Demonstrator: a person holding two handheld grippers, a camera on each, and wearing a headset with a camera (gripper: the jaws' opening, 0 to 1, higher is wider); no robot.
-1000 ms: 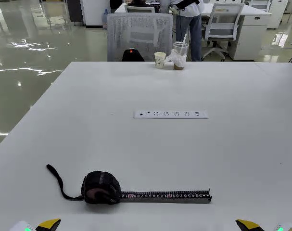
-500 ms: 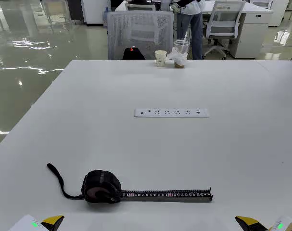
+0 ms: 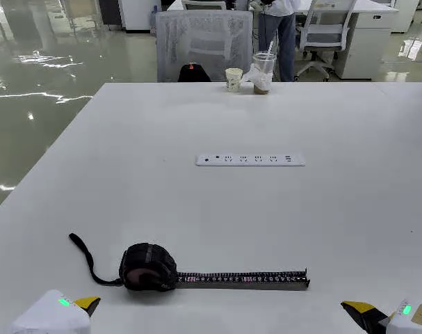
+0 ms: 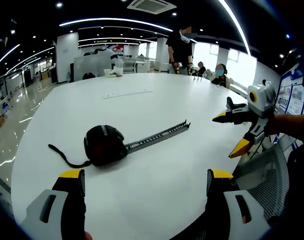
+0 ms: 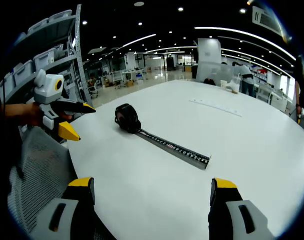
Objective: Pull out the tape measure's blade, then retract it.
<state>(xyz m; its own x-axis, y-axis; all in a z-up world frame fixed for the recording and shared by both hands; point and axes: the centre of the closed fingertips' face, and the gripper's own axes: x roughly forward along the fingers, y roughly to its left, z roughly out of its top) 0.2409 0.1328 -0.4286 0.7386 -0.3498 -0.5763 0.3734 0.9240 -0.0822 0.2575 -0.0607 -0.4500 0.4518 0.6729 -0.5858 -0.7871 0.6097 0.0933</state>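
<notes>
Tape measure (image 3: 148, 267) lies on the white surface (image 3: 280, 216) close to your edge. Its blade (image 3: 242, 279) is drawn out flat to the right of the case, and its strap (image 3: 84, 255) trails off to the left. Your left hand-held gripper (image 4: 145, 176) and right hand-held gripper (image 5: 152, 184) both have their jaws wide apart and hold nothing (one on each side, both well short of it). The pull-out looks done, so retracting is the step in hand. I judge you'll need one gripper steadying the case while the blade is released and guided home.
</notes>
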